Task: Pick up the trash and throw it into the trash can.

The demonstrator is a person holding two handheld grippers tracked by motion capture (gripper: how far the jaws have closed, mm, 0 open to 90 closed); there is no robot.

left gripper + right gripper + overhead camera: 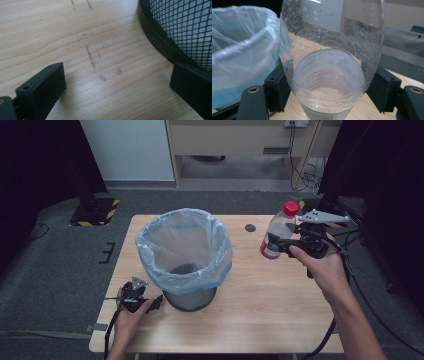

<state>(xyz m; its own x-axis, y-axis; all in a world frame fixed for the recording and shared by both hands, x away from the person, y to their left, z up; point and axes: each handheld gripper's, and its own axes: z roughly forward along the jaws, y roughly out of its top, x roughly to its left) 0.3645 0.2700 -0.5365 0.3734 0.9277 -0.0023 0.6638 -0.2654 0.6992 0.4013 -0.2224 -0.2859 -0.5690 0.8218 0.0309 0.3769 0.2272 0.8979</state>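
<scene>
A clear plastic bottle is clamped upright in the right gripper, right of the lined mesh bin. The left gripper, spread wide, is rested beside the bin's base.

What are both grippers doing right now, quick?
Left gripper: open, empty, beside the black mesh bin.
Right gripper: shut on the clear plastic red-capped bottle.

Left hand low at near table edge, left gripper level, jaws spread wide, nothing between them. Right forearm reaching forward, right hand raised, right gripper pointing left, jaws clamped on bottle, held clear above tabletop.
</scene>
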